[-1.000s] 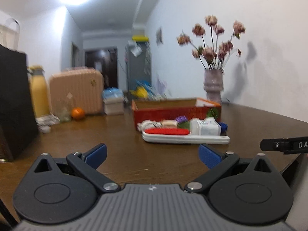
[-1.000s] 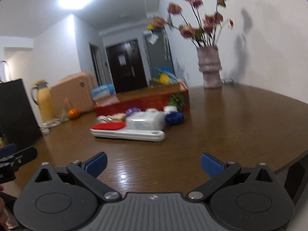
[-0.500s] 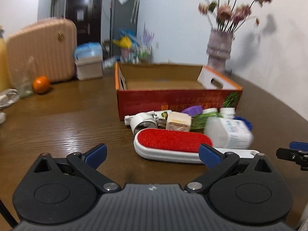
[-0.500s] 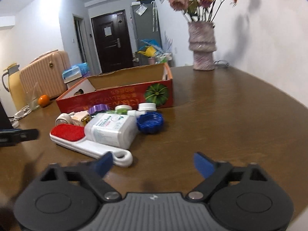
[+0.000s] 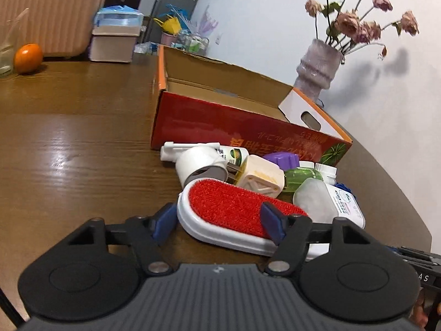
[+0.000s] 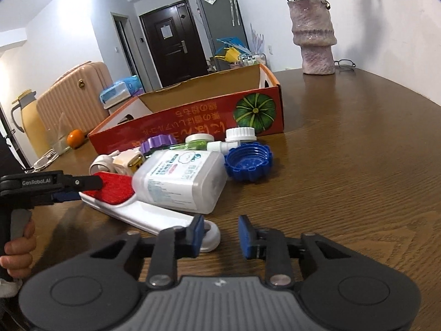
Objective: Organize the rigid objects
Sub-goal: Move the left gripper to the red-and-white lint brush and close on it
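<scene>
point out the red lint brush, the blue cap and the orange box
red lint brush point(image 5: 231, 207), left wrist view, red bristle pad
blue cap point(image 6: 249, 162), right wrist view, ribbed inside
orange box point(image 6: 198, 121), right wrist view, printed front wall

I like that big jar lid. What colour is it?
Blue; the ridged lid shows best in the right wrist view.

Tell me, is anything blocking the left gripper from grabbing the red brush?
Nothing visible does. The left gripper is open with its fingers on either side of the red brush. The white bottle lies over the brush's handle end, further along, not between the fingers and the brush head.
</scene>
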Available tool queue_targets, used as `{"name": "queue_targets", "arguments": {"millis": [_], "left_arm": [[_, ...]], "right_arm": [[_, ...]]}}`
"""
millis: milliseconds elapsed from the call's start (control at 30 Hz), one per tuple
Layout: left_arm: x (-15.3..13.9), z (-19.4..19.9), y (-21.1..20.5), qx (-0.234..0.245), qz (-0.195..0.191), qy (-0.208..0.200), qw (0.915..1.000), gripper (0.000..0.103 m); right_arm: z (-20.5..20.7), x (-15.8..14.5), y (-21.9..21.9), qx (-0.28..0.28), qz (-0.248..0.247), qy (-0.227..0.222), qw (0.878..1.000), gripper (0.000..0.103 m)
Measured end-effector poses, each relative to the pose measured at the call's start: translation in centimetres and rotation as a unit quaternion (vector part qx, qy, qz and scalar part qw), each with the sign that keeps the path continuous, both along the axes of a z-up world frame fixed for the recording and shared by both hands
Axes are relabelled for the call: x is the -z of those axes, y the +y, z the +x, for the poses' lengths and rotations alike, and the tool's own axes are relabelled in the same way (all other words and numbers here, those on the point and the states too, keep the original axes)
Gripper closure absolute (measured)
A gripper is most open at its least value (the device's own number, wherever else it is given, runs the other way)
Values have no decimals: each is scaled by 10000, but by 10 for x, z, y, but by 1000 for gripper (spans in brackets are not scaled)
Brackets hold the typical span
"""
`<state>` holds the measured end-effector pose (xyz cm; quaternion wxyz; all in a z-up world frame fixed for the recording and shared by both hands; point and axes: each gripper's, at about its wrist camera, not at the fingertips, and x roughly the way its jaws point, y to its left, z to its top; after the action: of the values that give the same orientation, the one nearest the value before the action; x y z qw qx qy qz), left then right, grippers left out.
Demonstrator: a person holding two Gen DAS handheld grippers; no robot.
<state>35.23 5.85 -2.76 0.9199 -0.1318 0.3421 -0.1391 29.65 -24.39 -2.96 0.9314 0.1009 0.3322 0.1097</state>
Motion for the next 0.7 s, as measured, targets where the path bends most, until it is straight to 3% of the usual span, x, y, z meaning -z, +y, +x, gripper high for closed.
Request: {"name": "queue_targets", "arguments": {"millis": [133, 200, 267, 367, 433, 500, 567, 700], "left_arm": [[-4, -30, -5, -208, -56, 151, 9997, 41], [-7, -59, -6, -353, -100, 154, 9992, 56], [-6, -89, -9, -322, -231, 128, 9991, 63], [-4, -117, -15, -243, -333, 232, 9989, 63], [-10, -123, -17, -390, -50, 38, 9992, 60], [-19, -121, -12, -612, 258, -253, 9975, 42], [-27, -116, -9, -678, 506, -514, 9951, 32], [-34, -100, -13, -534, 652, -686, 9941, 30]], "right_arm": [[-9, -3, -2, 43, 35, 10, 10000, 89], [-18, -4, -4, 116, -79, -28, 9999, 89], [-31, -5, -11, 109, 58, -45, 9999, 89], [-42, 0, -16, -17, 271, 45, 9996, 89], [-46, 0, -16, -14, 240, 6, 9997, 85], [-45, -1, -16, 101, 157, -48, 9998, 83], [-40, 2, -18, 138, 115, -95, 9998, 82], [-25, -6, -27, 371, 208, -76, 9991, 81]]}}
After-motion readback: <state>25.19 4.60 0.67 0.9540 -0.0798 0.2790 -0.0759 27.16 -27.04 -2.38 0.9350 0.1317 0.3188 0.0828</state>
